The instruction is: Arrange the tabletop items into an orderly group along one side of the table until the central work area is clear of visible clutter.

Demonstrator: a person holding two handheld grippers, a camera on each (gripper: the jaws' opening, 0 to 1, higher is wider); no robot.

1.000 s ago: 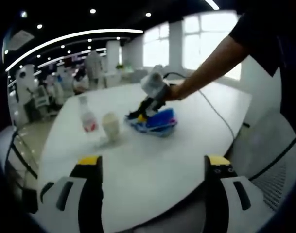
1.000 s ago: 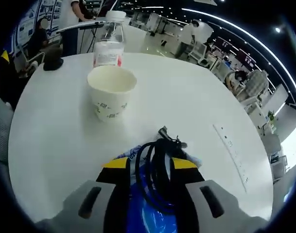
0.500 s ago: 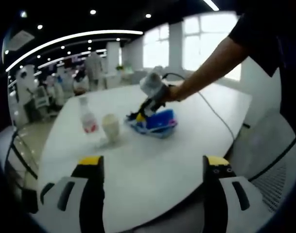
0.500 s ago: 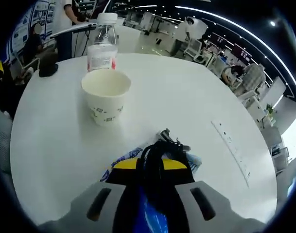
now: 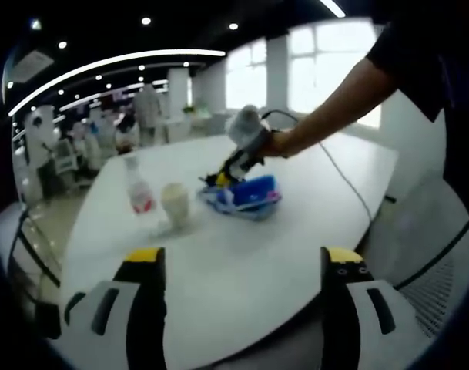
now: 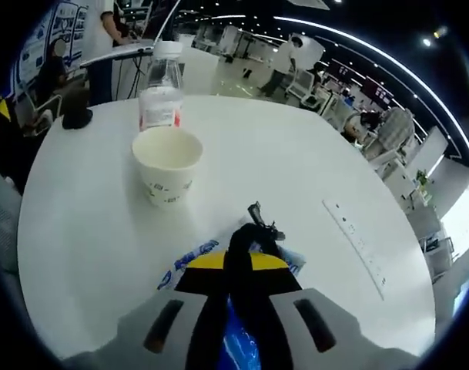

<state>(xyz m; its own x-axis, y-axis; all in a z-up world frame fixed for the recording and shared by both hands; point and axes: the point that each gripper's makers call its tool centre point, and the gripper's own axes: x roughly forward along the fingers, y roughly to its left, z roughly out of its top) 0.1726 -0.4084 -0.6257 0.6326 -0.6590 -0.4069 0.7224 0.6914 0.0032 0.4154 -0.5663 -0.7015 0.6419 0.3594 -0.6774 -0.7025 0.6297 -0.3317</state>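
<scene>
Right gripper view: right gripper (image 6: pixel 236 260) fingers clamped on black cable (image 6: pixel 249 247) over blue pouch (image 6: pixel 189 258); paper cup (image 6: pixel 167 164), bottle (image 6: pixel 160 96) far on counter (image 6: pixel 311 162). Left gripper (image 5: pixel 238 254) fingers spread wide, holding nothing.

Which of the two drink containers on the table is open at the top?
The paper cup: its mouth is open, while the water bottle behind it has a white cap.

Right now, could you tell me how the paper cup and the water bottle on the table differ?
The paper cup is short, wide, opaque cream and open-topped; the water bottle is taller, narrower, clear plastic, capped, with a red-and-white label. In the right gripper view the cup is nearer the right gripper. Both stand upright on the white table.
</scene>
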